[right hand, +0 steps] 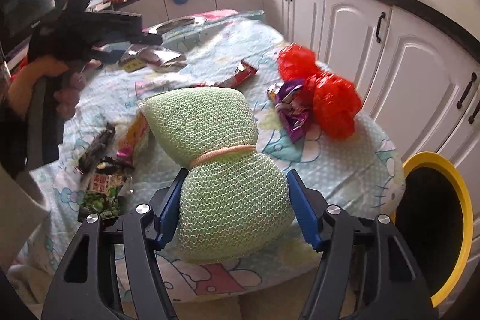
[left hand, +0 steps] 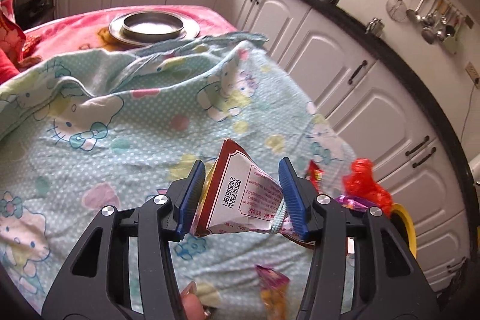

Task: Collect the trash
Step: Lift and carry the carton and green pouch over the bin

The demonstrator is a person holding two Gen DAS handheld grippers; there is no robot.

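Note:
My left gripper (left hand: 241,170) is shut on a crumpled red and white paper wrapper (left hand: 240,194) and holds it above the cloth-covered table (left hand: 120,140). My right gripper (right hand: 235,179) is shut on a green mesh sponge (right hand: 225,164) tied with a pink band. A yellow-rimmed bin (right hand: 432,230) stands at the table's right edge, also in the left wrist view (left hand: 405,224). On the table lie a red mesh ball (right hand: 324,89), a purple wrapper (right hand: 291,107), a red wrapper (right hand: 244,72), a green pea packet (right hand: 105,188) and a pink-yellow packet (right hand: 135,137).
White kitchen cabinets (right hand: 360,29) under a black counter run behind and right of the table. A metal plate with a bowl (left hand: 153,26) sits at the table's far end. The left hand and its gripper (right hand: 84,29) show at the left of the right wrist view.

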